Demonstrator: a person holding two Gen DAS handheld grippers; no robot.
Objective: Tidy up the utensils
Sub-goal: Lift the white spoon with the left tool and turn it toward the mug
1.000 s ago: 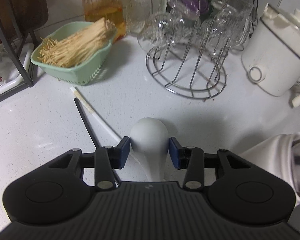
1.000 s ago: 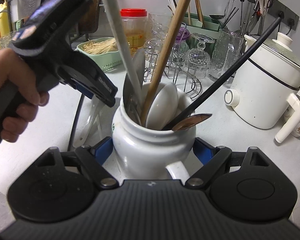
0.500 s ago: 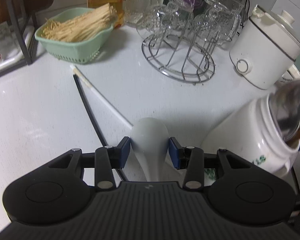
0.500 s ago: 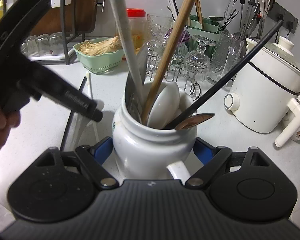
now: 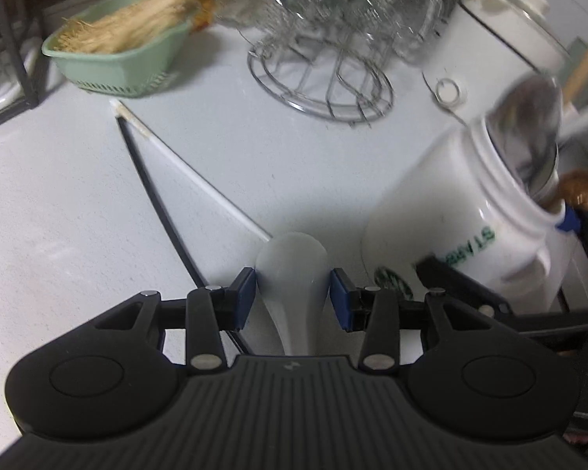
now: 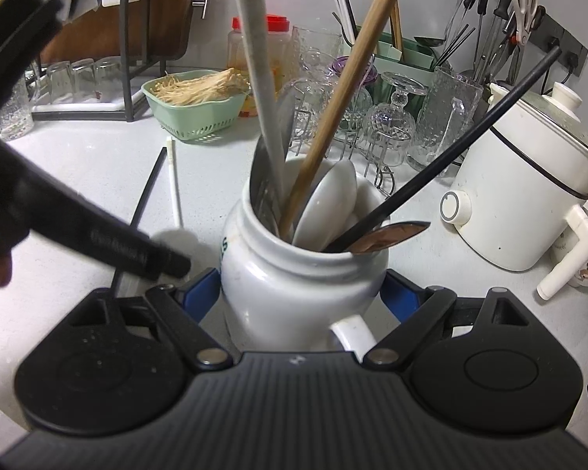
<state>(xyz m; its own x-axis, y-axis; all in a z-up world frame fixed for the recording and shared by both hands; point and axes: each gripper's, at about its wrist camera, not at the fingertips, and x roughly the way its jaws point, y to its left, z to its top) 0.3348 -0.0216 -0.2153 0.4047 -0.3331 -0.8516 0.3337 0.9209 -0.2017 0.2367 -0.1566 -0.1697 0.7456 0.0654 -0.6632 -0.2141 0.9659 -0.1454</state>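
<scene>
**White spoon gripped, jar between widening jaws**

Pale grey speckled stone makes up the countertop (image 5: 78, 215), and I see it crowded toward the tiled back wall. A mint-green basket (image 6: 200, 113) of straw-coloured sticks sits near a wire rack (image 5: 321, 78) of upturned glasses, with a white electric cooker (image 6: 525, 199) off to the right. Farther back, a red-capped bottle (image 6: 270, 47) stands beside the basket, and hanging tools line the wall rail.

My left gripper (image 5: 292, 293) is clamped on a white ceramic spoon (image 5: 294, 270); both blue pads press the sides of its bowl, the handle running back under the gripper body. Just behind the spoon, 1 black chopstick (image 5: 153, 196) and 1 white chopstick (image 5: 192, 172) lie loose on the counter, their far ends nearly touching by the basket.

My right gripper (image 6: 300, 293) has the white ceramic jar (image 6: 294, 286) between its jaws, which are opening; I can't tell whether the blue pads are touching its sides or just clear of them. The jar stands upright, its handle toward the camera, and holds a wooden handle (image 6: 345, 98), a grey handle (image 6: 260, 74), a black one, white spoons and metal spoons. From the left wrist view, the jar sits just right of the gripped spoon, close beside it.
</scene>
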